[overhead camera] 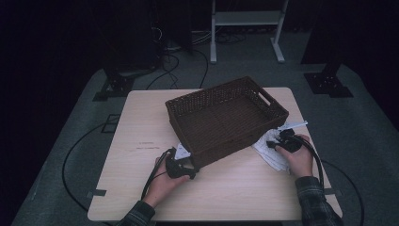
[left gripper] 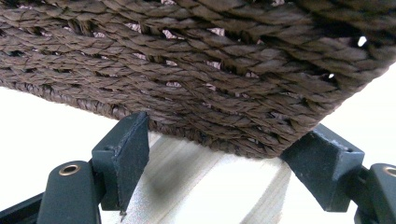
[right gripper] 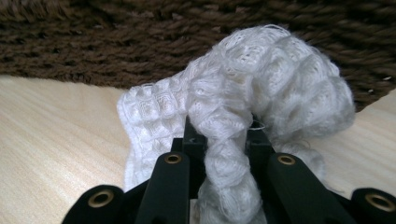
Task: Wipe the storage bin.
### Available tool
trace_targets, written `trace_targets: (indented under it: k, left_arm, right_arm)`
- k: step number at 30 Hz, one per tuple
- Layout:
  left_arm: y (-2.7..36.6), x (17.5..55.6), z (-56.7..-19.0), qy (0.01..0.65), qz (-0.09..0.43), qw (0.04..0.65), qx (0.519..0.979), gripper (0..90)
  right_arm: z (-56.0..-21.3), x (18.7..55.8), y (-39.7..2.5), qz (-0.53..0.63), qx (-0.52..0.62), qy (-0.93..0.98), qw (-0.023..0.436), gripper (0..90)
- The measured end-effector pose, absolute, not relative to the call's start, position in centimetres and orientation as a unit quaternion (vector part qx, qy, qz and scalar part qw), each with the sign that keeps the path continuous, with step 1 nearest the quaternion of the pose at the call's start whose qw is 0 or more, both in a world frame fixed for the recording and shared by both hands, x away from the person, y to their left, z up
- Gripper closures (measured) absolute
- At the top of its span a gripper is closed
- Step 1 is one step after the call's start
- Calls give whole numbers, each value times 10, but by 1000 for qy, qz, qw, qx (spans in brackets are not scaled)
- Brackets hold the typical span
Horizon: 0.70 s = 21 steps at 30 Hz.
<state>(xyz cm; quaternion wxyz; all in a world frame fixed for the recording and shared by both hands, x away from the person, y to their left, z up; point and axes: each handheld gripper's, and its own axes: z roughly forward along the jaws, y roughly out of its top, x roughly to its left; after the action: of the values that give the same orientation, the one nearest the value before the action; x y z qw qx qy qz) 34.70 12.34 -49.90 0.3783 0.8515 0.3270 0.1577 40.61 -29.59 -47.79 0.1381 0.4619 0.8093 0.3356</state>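
Nearest the person, the left gripper sits at the near corner of the brown wicker basket with its jaws spread wide and empty, probably to steady or nudge it. The right gripper is clenched on a bunched fold of white waffle-weave cloth, which lies on the wooden table against the basket's right wall, likely so it can be lifted in.

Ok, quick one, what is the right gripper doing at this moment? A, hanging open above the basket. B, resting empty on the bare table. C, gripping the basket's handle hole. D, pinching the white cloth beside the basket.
D: in the right gripper view the right gripper has its jaws closed on a bunched fold of the white waffle cloth, which lies on the table just in front of the woven basket wall.
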Motion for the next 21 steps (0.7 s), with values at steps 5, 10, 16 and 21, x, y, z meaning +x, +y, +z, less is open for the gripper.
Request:
trace_targets:
  k: [5, 10, 16, 21]
  left_arm:
    - [123, 347, -499, 327, 158, 378, 851, 234]
    - [123, 347, -499, 326, 158, 378, 852, 234]
    - [123, 347, -499, 327, 158, 378, 852, 234]
    - [123, 347, -499, 326, 158, 378, 852, 234]
  right_arm:
    - [-478, 406, -293, 329, 458, 813, 143, 760]
    - [-471, 405, -293, 334, 453, 812, 150, 760]
    - [-461, 402, -292, 344, 446, 811, 160, 760]
    - [-451, 398, -289, 355, 438, 809, 168, 760]
